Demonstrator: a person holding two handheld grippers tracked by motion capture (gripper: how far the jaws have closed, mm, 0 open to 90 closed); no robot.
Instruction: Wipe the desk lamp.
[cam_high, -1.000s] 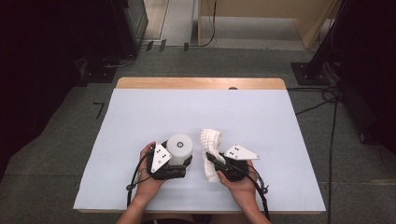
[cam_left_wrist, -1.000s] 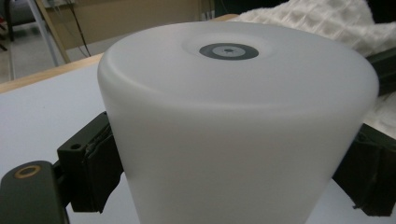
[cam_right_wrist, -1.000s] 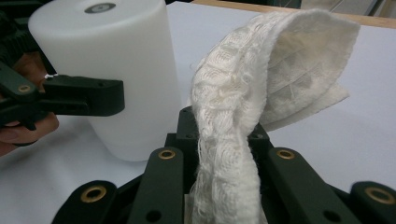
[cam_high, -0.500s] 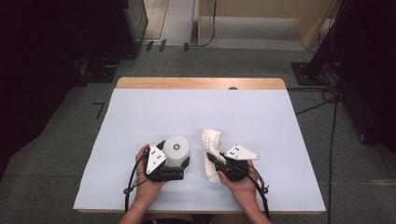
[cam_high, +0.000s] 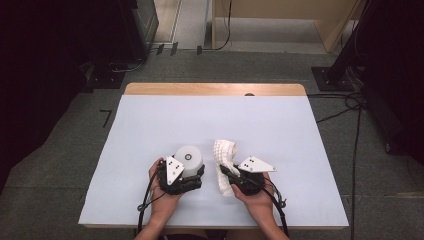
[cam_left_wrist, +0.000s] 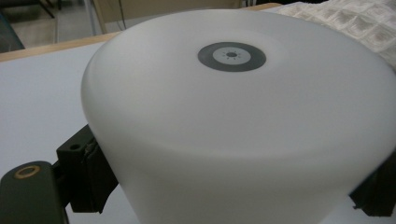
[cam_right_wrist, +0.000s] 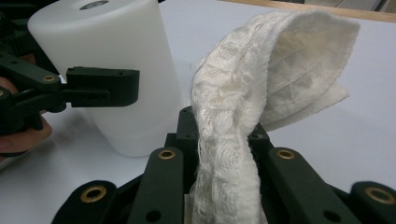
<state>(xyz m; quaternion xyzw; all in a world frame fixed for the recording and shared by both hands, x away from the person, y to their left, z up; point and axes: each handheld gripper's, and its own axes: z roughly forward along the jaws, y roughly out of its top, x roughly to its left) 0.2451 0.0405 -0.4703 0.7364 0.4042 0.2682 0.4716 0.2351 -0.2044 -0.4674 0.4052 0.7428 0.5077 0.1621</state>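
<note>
We had the left gripper (cam_high: 187, 175) clamped around the white cylinder lamp (cam_high: 189, 159), which stood upright on the desk (cam_high: 150, 125) near the front edge. Right beside it, our right gripper (cam_right_wrist: 224, 154) was pinched tight on a white waffle-weave cloth (cam_right_wrist: 261, 79), holding it up so it arched over and drooped. Cloth and lamp sat close together, not quite touching as far as we could see.
</note>
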